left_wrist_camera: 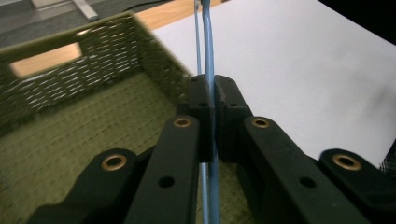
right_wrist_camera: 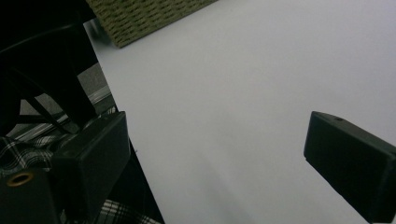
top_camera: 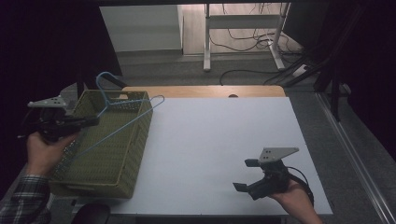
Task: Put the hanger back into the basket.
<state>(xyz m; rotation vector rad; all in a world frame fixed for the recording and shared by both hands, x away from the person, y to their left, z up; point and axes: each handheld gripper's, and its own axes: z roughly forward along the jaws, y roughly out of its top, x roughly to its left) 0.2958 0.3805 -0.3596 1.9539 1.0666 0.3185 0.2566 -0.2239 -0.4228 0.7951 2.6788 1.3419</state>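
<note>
Two grippers: I run one in each hand, near edge of the table.
Right gripper (top_camera: 246, 175): at about 5 o'clock on the white table (top_camera: 219, 140), jaws spread wide with nothing between them, hovering just above the bare surface.
Left gripper (top_camera: 91, 121): at 9 o'clock, over the basket's left wall; I see its jaws clamped tight on the blue wire.
Hanger (top_camera: 122, 122): light blue wire, pinched in my left jaws, tilted across the basket with its hook up at 11 o'clock and one corner poking past the right rim.
Basket (top_camera: 135, 154): green woven, on the table's left side; the floor I can see holds nothing.
Progress: I judge it midway, hanger gripped and over the basket, neither lying flat inside nor clear of it.
Left: finishing that move, then letting go.
</note>
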